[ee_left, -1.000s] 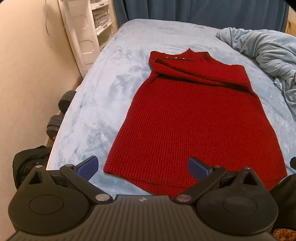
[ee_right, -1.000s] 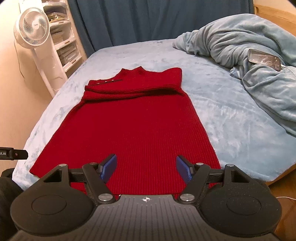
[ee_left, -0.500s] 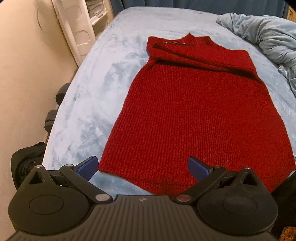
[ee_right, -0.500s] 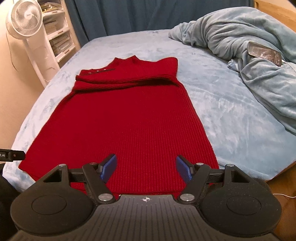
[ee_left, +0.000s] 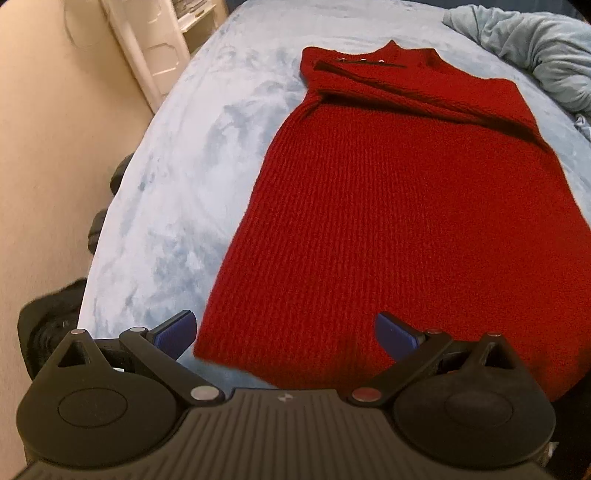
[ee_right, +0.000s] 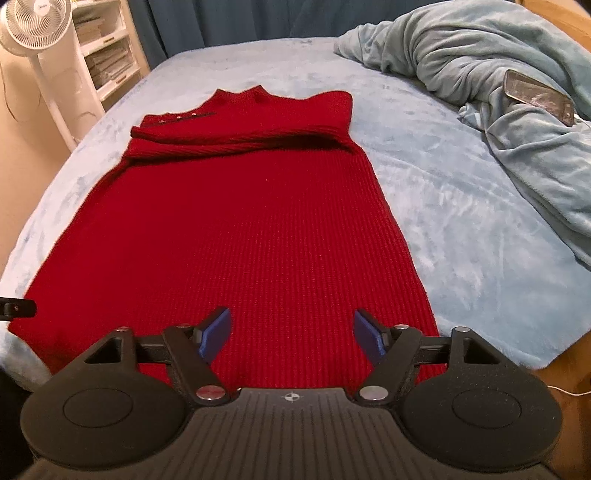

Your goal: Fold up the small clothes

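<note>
Pale blue plush bedding (ee_right: 424, 206) covered the bed that served as the work surface, with a cream wall and white shelving (ee_left: 155, 40) off to the left and a white standing fan (ee_right: 33, 26) beside the shelves. Across the middle of the bed lay the red ribbed knit dress (ee_right: 240, 221), spread flat with its neck toward the far curtain and its sleeves already folded across the chest in 1 band, presumably so the body could be folded next without loose ends. Its hem reached the near edge of the bed. The left gripper (ee_left: 284, 332) hung over the hem's left corner, its 2 blue pads spread wide with nothing pinched between them. The right gripper (ee_right: 291, 332) hung over the hem nearer the right side, its jaws opening, the knit below them but not gripped. Both tools were angled down toward the hem, likely to take 1 corner each and carry it up to the shoulders. Farther right sat a crumpled grey-blue blanket (ee_right: 498, 92) with a dark phone (ee_right: 537, 96) resting on it, well apart from the dress.
</note>
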### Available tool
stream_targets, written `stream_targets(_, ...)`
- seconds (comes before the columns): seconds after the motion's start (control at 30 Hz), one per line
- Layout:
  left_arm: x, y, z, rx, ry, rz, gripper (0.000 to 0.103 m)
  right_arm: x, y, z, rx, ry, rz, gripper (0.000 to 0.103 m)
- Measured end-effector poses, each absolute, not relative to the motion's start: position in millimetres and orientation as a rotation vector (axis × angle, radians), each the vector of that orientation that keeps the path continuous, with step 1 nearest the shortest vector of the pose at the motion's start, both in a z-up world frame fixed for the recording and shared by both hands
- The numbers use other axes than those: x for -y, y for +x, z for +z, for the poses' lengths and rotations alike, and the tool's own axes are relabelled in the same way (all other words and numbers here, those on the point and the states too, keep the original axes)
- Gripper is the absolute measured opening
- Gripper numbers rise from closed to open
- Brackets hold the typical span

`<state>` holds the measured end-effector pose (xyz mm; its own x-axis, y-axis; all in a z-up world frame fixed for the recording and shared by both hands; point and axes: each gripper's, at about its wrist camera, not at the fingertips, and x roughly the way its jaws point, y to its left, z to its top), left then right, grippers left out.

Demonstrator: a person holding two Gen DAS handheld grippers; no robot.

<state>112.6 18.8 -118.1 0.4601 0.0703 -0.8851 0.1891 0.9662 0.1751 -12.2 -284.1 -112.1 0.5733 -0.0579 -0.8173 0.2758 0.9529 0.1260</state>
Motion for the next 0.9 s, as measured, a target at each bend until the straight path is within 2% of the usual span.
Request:
stream_targets(0.07, -22.6, 124.1, -121.9, -1.057, 0.290, -0.080, 0.103, 300.0, -2.6, -120.1, -0.958, 0.261, -0.185, 0.088)
stream_targets(0.23, -49.8, 173.5, -137.9, -1.001, 0.319, -0.110, 0.103, 360.2, 27.0, -141.5, -0.974, 0.261, -0.281, 0.088)
stream_targets(0.47, -83.0, 218.0, -192.9, -1.255, 0.143, -0.208, 0.103, 413.4, 50.1, -198.7, -1.127, 0.379, -0.305, 0.088)
stream_targets(0.5, -87.1, 215.9, -192.9, -1.246, 0.109, -0.211, 0.103, 413.1, 48.2, -209.7, -1.178, 0.432, -0.278, 0.088)
stream_targets(0.53, -89.1, 213.6, -191.0, -1.254, 0.086, -0.230, 0.103, 411.8, 43.4, -213.3, -1.174, 0.457, -0.266, 0.091)
stream_targets(0.63, -87.1, 204.0, -188.0, -1.328, 0.050, -0.339, 0.103, 396.2, 27.9, -209.7, -1.182, 0.462, -0.186, 0.091)
stream_targets(0.67, -84.8, 198.8, -186.1, -1.324, 0.062, -0.351, 0.098, 389.5, 23.7, -207.9, -1.203, 0.468, -0.152, 0.090)
stream_targets(0.7, -83.4, 194.2, -183.9, -1.319, 0.067, -0.371, 0.092, 380.9, 19.8, -206.5, -1.230, 0.446, -0.118, 0.087)
stream_targets(0.77, -81.7, 187.5, -178.8, -1.285, 0.110, -0.350, 0.057, 366.7, 10.9, -202.2, -1.224, 0.383, -0.091, 0.045)
stream_targets(0.8, -84.5, 186.1, -176.6, -1.278, 0.101, -0.338, 0.046, 365.9, 8.4, -199.7, -1.214, 0.396, -0.087, 0.029)
stream_targets(0.83, -90.6, 186.9, -172.4, -1.276, 0.046, -0.335, 0.022, 369.1, 5.8, -196.9, -1.200, 0.454, -0.087, 0.015)
stream_targets(0.9, -98.2, 185.6, -161.9, -1.272, -0.054, -0.334, 0.021, 369.5, 1.4, -188.4, -1.175, 0.486, -0.111, 0.015)
